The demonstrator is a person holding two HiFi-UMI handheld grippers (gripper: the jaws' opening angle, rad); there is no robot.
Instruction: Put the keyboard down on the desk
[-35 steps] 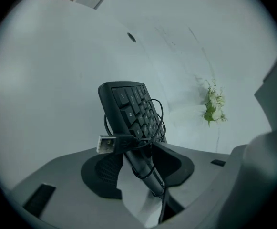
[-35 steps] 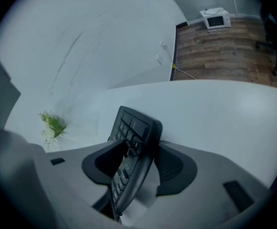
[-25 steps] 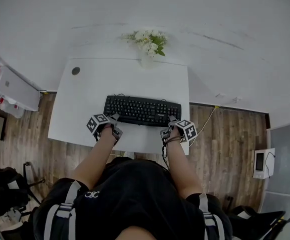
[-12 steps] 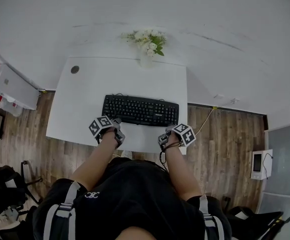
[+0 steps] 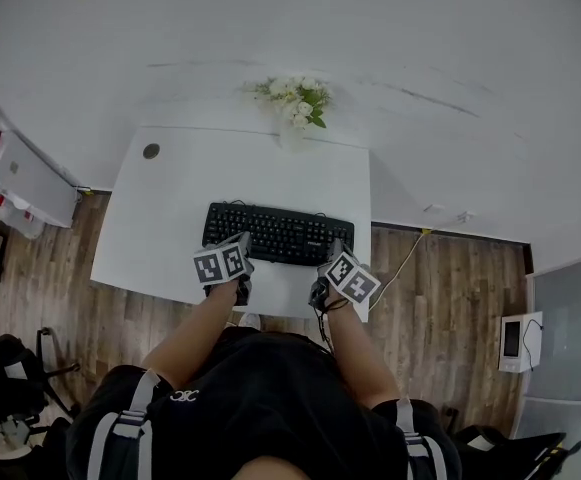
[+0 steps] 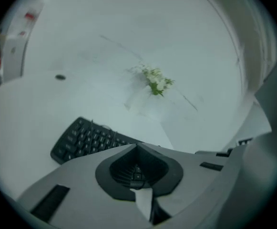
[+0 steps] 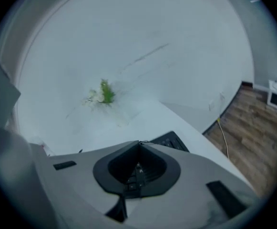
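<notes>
The black keyboard (image 5: 278, 234) lies flat on the white desk (image 5: 170, 208), near its front edge. My left gripper (image 5: 236, 246) hovers at the keyboard's front left. Its jaws are shut tip to tip with nothing between them. My right gripper (image 5: 332, 254) hovers at the front right, also shut and empty. In the left gripper view the keyboard (image 6: 88, 140) lies beyond and below the closed left gripper (image 6: 137, 147). In the right gripper view only a corner of the keyboard (image 7: 169, 140) shows past the closed right gripper (image 7: 139, 143).
A vase of white flowers (image 5: 295, 103) stands at the desk's back edge against the wall. A round cable hole (image 5: 151, 151) sits at the back left. A yellow cable (image 5: 405, 258) runs down on the right. White cabinets (image 5: 20, 183) stand to the left and a small white box (image 5: 513, 338) on the floor to the right.
Both grippers have shut and drawn in from the keyboard's front corners toward each other. The keyboard has stayed flat on the desk.
</notes>
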